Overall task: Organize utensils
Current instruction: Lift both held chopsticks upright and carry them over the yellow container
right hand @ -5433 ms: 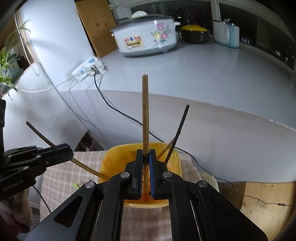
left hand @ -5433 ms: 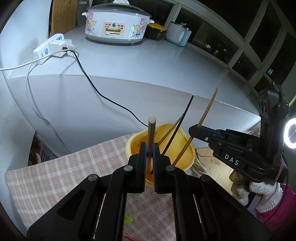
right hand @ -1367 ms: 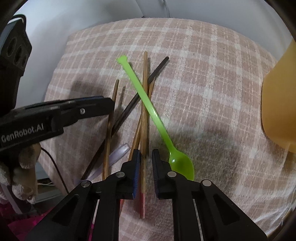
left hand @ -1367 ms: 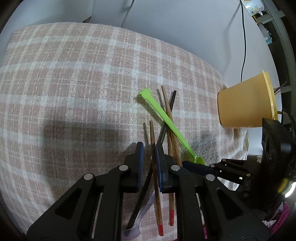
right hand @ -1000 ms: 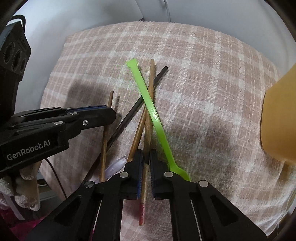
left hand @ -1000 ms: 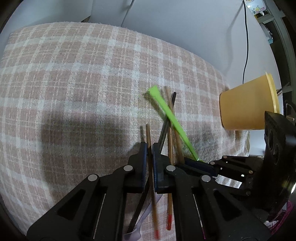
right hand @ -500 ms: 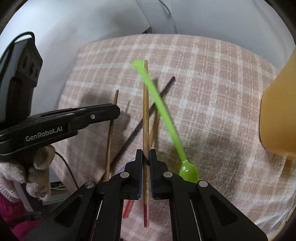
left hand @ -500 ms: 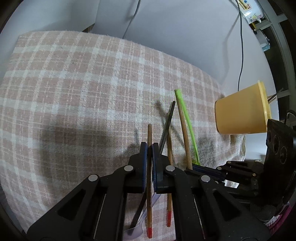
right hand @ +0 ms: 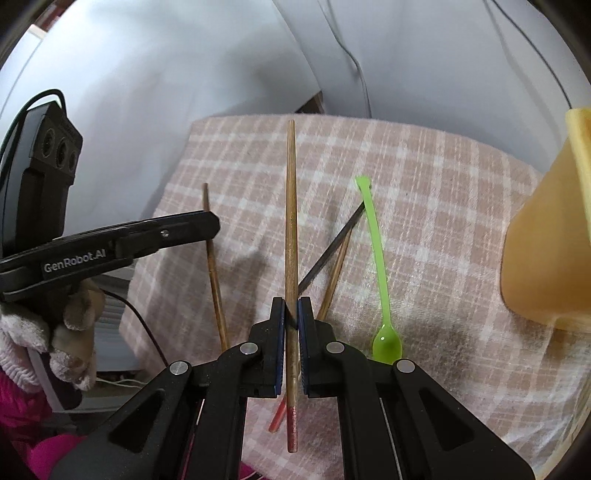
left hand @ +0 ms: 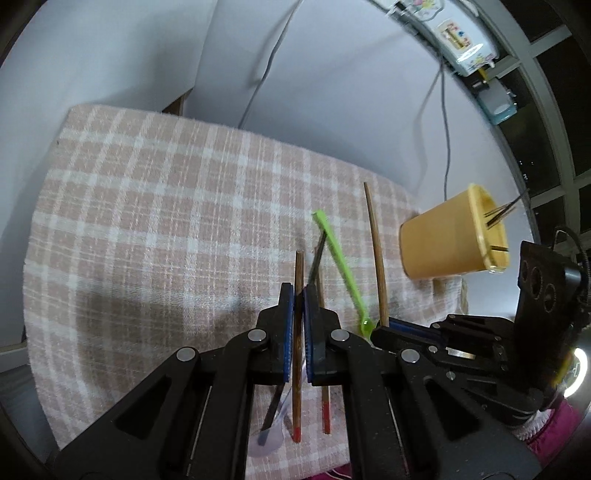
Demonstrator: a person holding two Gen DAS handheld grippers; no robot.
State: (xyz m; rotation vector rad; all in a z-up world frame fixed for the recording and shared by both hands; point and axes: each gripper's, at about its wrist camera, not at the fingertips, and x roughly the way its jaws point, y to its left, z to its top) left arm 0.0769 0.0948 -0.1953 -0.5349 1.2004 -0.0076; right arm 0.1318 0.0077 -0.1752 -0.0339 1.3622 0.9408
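Note:
My left gripper (left hand: 298, 291) is shut on a brown chopstick with a red end (left hand: 297, 267), held above the checked cloth (left hand: 155, 221). My right gripper (right hand: 291, 304) is shut on another red-ended brown chopstick (right hand: 290, 206), also lifted; it shows in the left wrist view (left hand: 376, 251). A green plastic spoon (right hand: 376, 251), a black chopstick (right hand: 332, 243) and one more brown chopstick (right hand: 338, 273) lie on the cloth. The yellow cup (left hand: 450, 240) stands at the right with several chopsticks in it.
The left gripper shows at the left of the right wrist view (right hand: 210, 225). A clear spoon (left hand: 271, 439) lies near the cloth's front edge. A rice cooker (left hand: 458, 33) sits on the white counter behind, with a black cable (left hand: 445, 147) hanging down.
Both grippers have risen with their chopsticks, and the cloth looks farther away. The green spoon has slid off the right chopstick and now lies flat on the cloth.

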